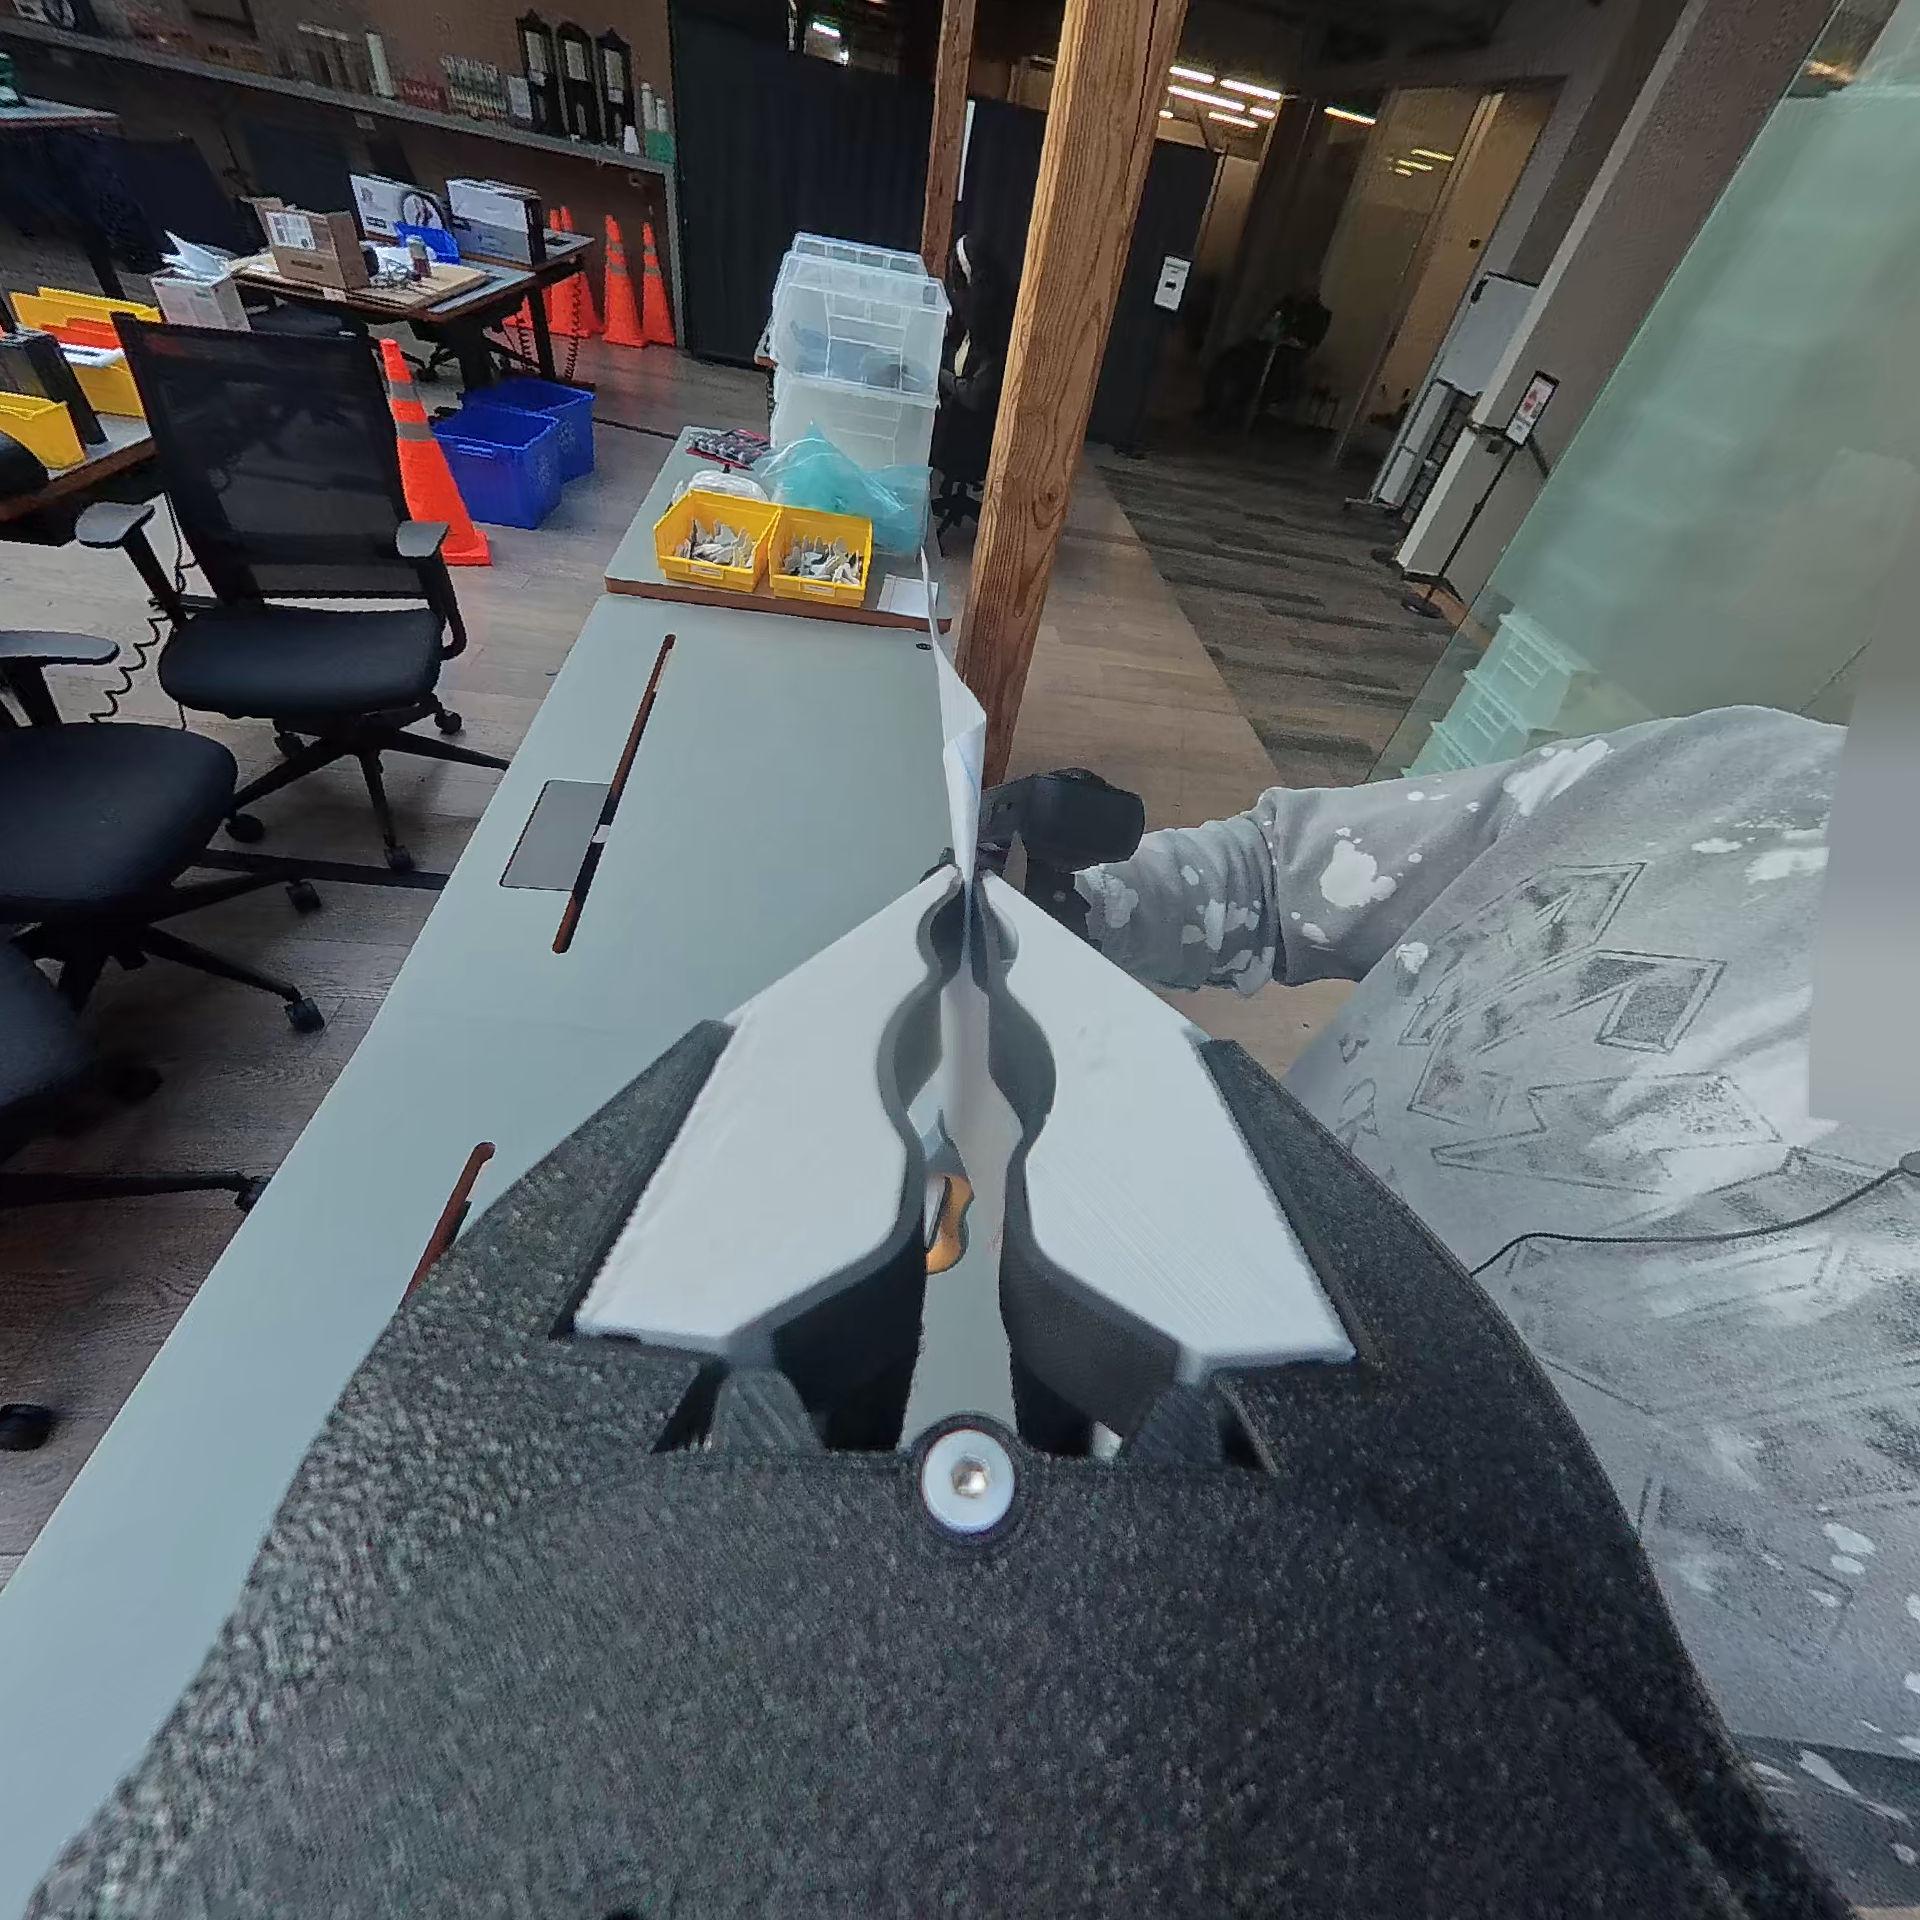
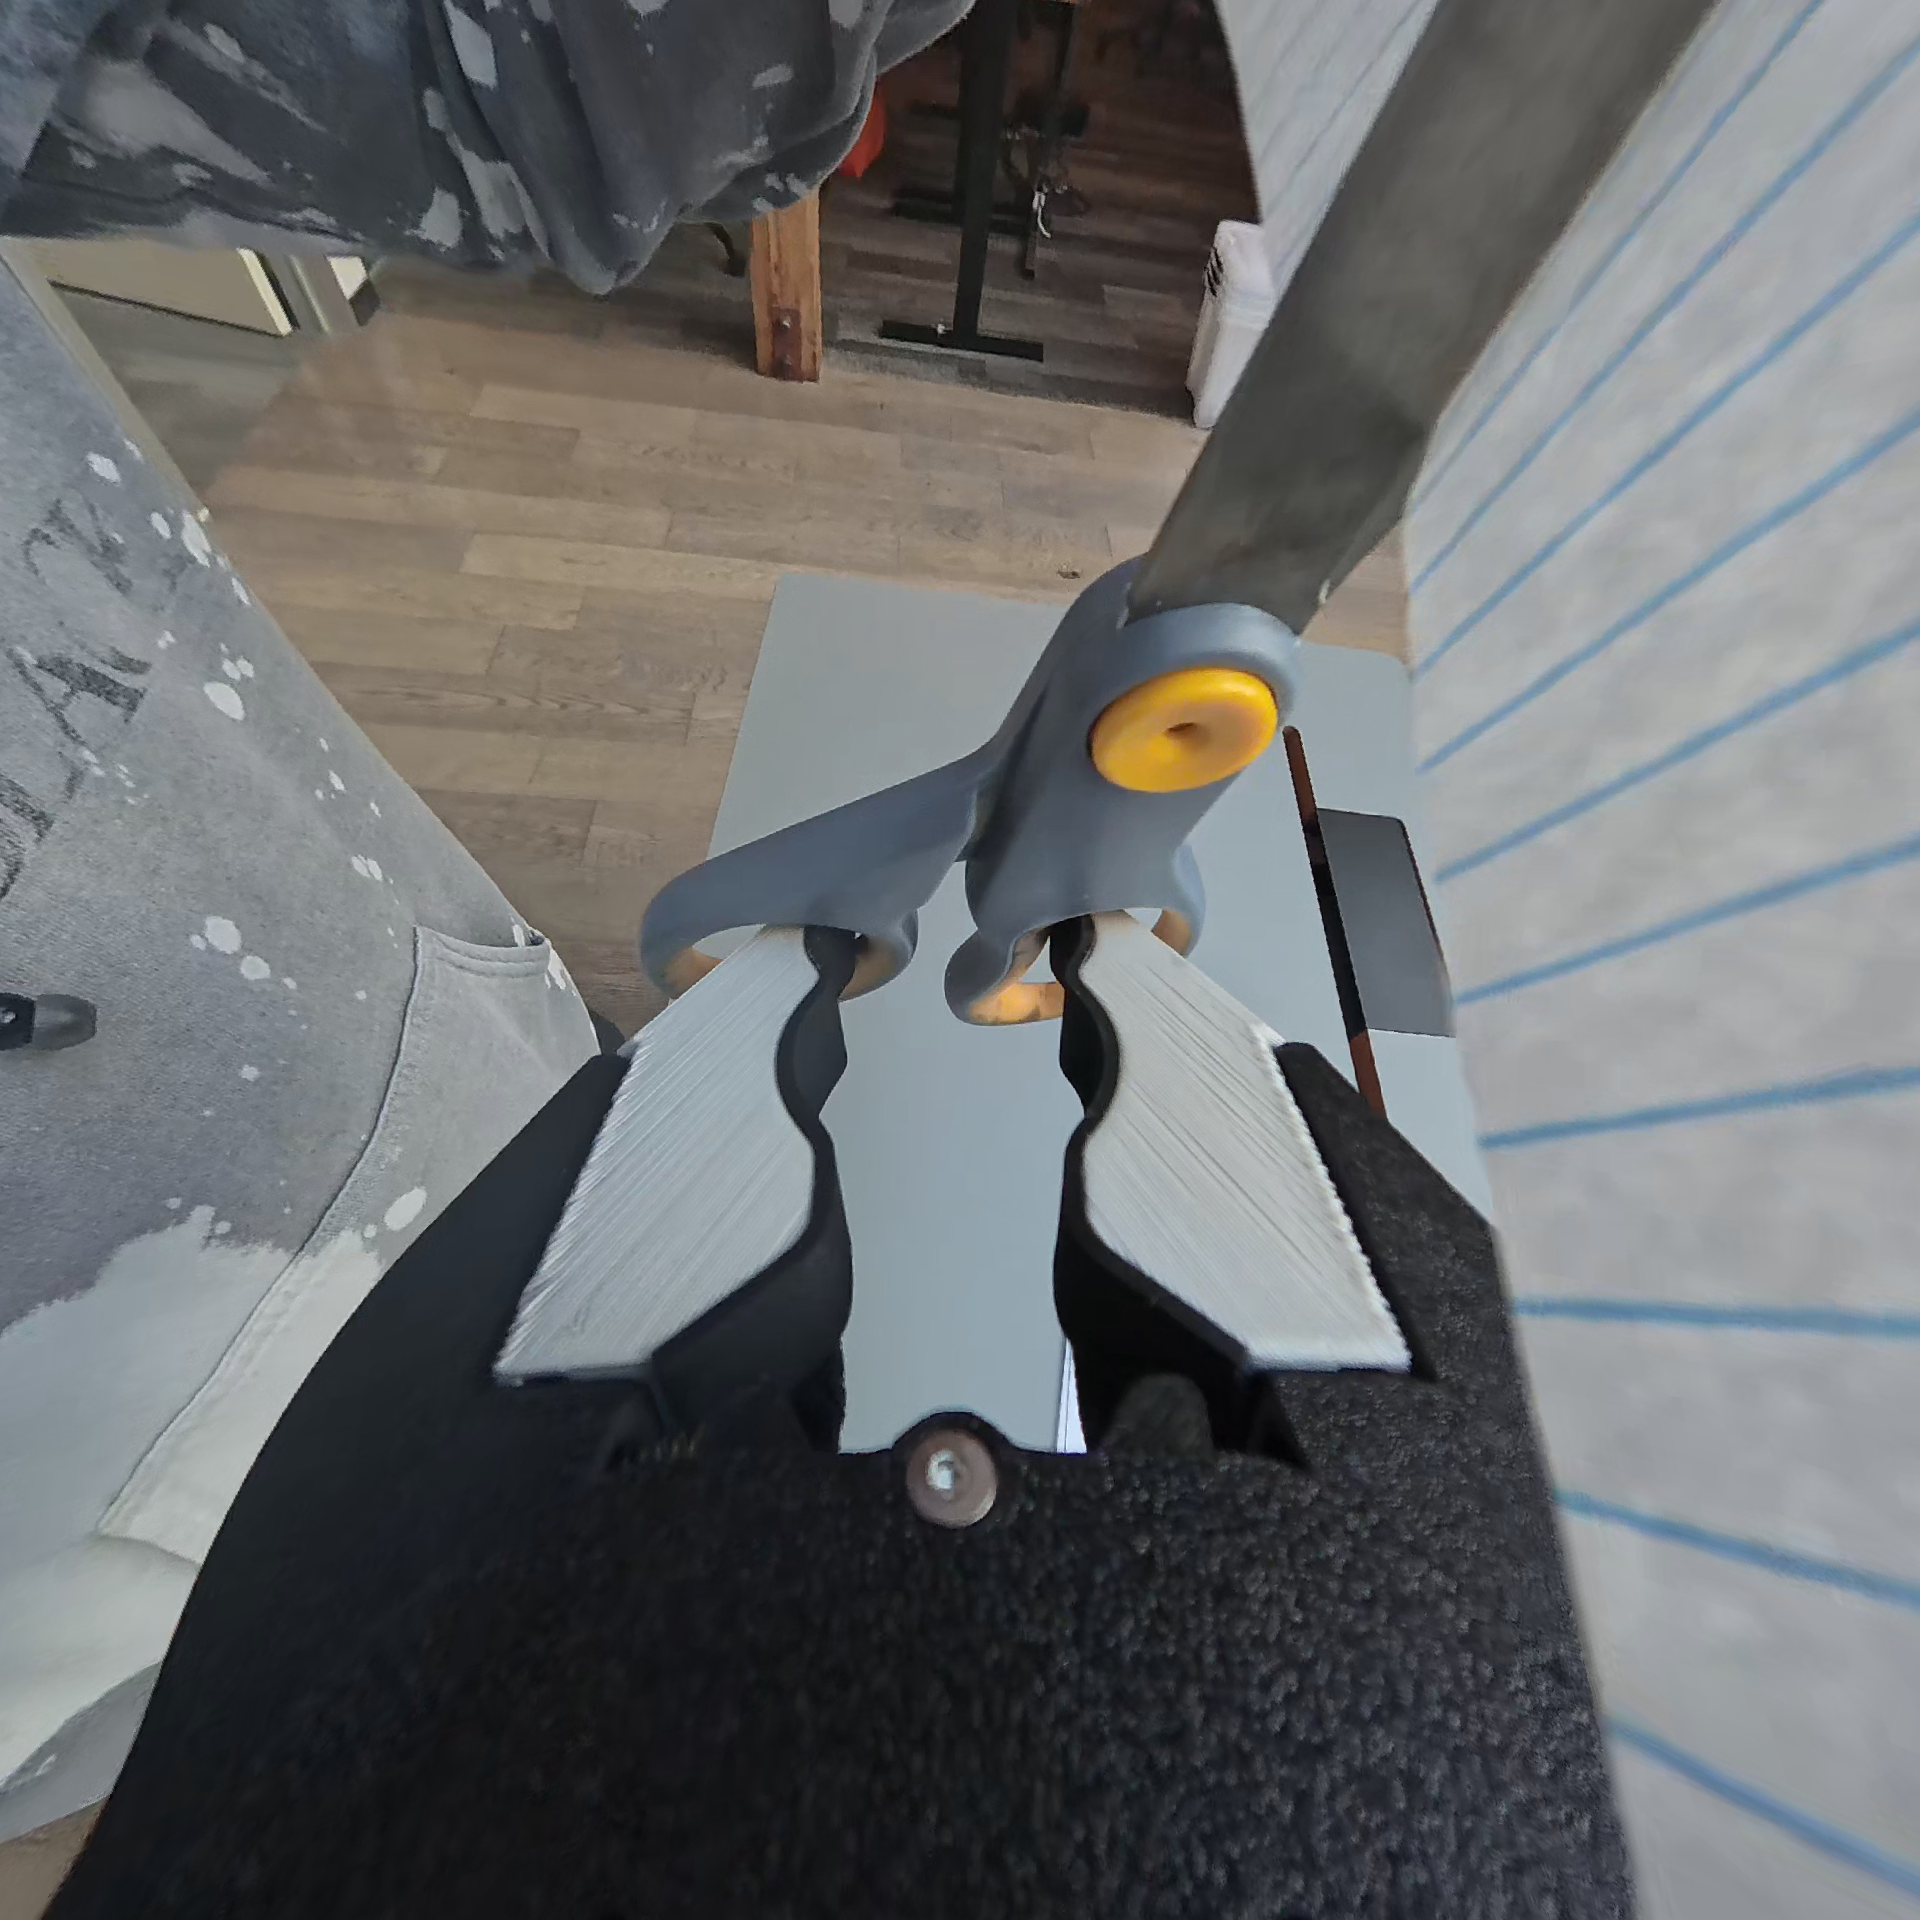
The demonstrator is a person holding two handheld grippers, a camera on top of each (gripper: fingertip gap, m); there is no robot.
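Note:
My left gripper [image 1: 968, 894] is shut on a white lined sheet of paper [image 1: 961, 727], seen edge-on and standing up above the grey table [image 1: 790, 748]. My right gripper [image 2: 945, 935] is open, with one fingertip through each handle loop of grey scissors with an orange pivot [image 2: 1070, 821]. The scissor blade [image 2: 1309, 436] points up and away, right beside the blue-lined paper [image 2: 1662, 831], which fills the right of that view. The right gripper also shows as a black body behind the paper in the left wrist view [image 1: 1060, 821].
A person in a grey spattered sweatshirt [image 1: 1610, 1039] stands at the right. Two yellow bins [image 1: 764, 545] and clear plastic boxes [image 1: 857, 343] sit at the table's far end. A wooden post [image 1: 1070, 364], office chairs [image 1: 301, 582] and an orange cone [image 1: 426, 457] stand around.

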